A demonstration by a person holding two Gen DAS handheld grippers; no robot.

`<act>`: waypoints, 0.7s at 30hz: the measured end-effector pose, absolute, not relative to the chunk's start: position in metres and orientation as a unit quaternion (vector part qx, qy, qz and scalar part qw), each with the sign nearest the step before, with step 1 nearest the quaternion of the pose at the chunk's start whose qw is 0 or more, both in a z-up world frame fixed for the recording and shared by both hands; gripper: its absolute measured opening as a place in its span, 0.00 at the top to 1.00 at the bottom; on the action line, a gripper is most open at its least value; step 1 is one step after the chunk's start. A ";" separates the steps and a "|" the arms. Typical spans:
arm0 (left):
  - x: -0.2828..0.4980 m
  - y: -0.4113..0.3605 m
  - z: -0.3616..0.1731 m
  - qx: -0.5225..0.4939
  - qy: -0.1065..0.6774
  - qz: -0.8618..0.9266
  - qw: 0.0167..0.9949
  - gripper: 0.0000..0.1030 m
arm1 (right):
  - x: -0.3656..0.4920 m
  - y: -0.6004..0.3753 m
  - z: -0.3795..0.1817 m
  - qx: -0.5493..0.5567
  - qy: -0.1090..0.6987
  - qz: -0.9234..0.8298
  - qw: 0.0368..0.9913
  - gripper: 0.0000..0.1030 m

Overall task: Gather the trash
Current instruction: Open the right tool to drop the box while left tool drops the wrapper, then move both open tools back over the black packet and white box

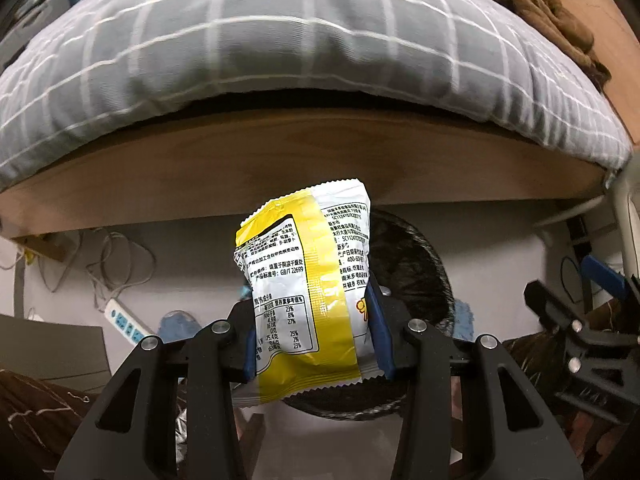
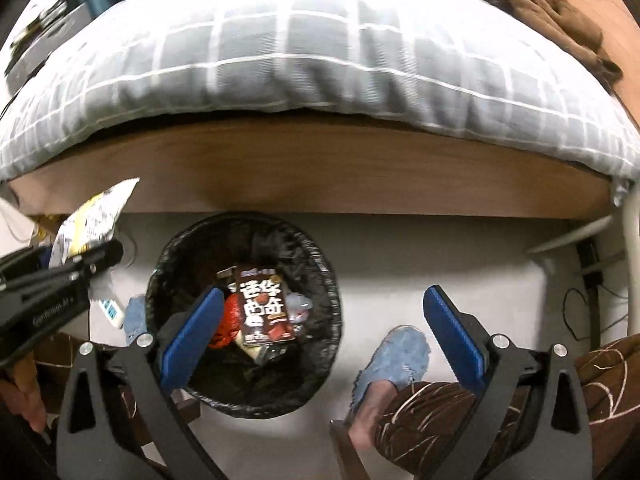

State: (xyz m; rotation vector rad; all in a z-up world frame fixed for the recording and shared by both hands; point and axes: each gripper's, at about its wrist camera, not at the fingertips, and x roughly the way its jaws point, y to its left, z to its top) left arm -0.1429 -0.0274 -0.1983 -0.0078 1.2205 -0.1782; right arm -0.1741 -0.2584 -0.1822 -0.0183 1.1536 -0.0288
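We see left gripper (image 1: pixel 314 328) with blue-padded fingers (image 1: pixel 378 326) clamped on crinkled yellow-and-white snack packet (image 1: pixel 308 280), packet upright, printed back toward camera, held above near edge of round bin lined with black plastic bag (image 1: pixel 420 276). We see right gripper (image 2: pixel 322 334) spread wide, blue pads (image 2: pixel 452 334) holding nothing, hovering over bin's right side. Inside bin: dark brown printed carton (image 2: pixel 264 306), red wrapper (image 2: pixel 226 322). Beyond: wooden bed frame (image 2: pixel 320 168), grey checked quilt (image 2: pixel 300 60). Blue slipper (image 2: pixel 394 360) on pale floor (image 2: pixel 460 248) beside bin; white power strip (image 1: pixel 124 320) left.

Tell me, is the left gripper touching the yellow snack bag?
Touching. The left wrist view shows the left gripper with both blue pads pressed against the snack bag.
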 end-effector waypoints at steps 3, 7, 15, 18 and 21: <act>-0.141 -0.038 -0.204 -0.006 0.578 -0.089 0.811 0.59 | -0.176 -0.269 -0.186 -0.002 0.552 -0.025 0.834 0.07; -0.140 -0.047 -0.207 0.009 0.577 -0.094 0.811 0.51 | -0.176 -0.275 -0.189 0.000 0.558 -0.033 0.829 0.07; -0.141 -0.049 -0.211 0.014 0.570 -0.094 0.816 0.29 | -0.173 -0.285 -0.197 0.019 0.573 -0.061 0.817 0.07; -0.142 -0.050 -0.208 0.018 0.564 -0.093 0.820 0.19 | -0.173 -0.284 -0.199 0.019 0.574 -0.059 0.817 0.07; -0.143 -0.049 -0.204 0.024 0.555 -0.084 0.827 0.09 | -0.173 -0.284 -0.197 0.016 0.572 -0.061 0.818 0.07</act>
